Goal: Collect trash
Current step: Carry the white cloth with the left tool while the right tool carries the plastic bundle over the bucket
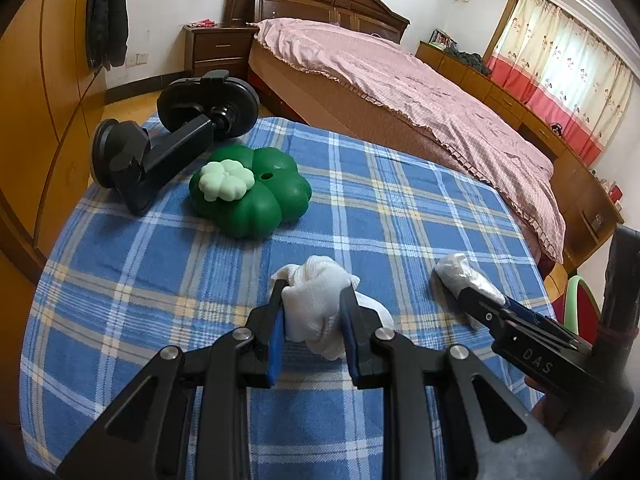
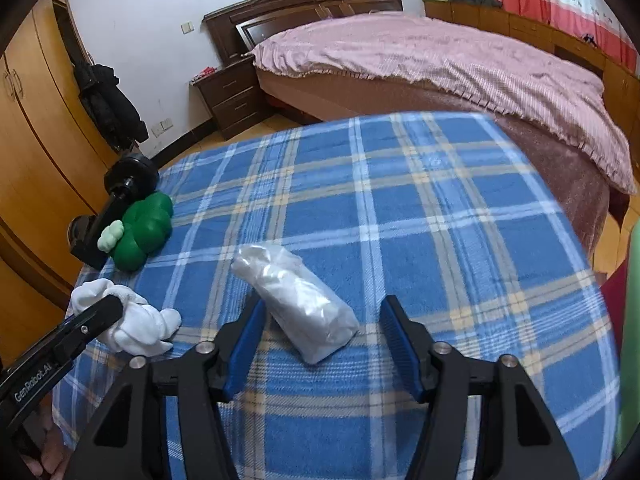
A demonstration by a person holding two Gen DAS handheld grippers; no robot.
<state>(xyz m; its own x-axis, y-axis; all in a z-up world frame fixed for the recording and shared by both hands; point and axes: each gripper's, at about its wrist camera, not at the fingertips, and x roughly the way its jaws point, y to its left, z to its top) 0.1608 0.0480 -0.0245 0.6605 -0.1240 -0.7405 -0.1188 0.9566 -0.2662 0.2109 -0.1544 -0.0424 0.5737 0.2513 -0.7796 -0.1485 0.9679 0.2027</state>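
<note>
1. Left wrist view: the left gripper [image 1: 312,320] is seen closed on the crumpled white tissue wad [image 1: 320,312], with a blue pad pressed against each flank of the wad; the wad rests on the blue plaid cloth [image 1: 400,208] near its front edge

2. At the far left of the cloth a black clamp mount [image 1: 160,148] is seen lying on its side, and the green clover-shaped container [image 1: 256,196] sits just beside it; both lie well apart from the held wad, ahead and to the left of it

3. Whether the clover container is the intended trash receptacle cannot be told from the views

4. Right wrist view: the right gripper [image 2: 322,340] is held open, and the clear plastic wrapper bundle [image 2: 296,304] lies on the cloth between its two fingers

5. The long axis of the bundle is seen to run from far-left to near-right, at a slant to the gripper's forward line; its near end sits between the pads, closer to the left pad, and no contact is visible on the right side

6. The right gripper is judged the nearer to the bundle, the left being occupied; closing across the bundle's short width is judged to be the next step, and a slight turn of the wrist would be needed to square the pads to the slanted axis
</note>
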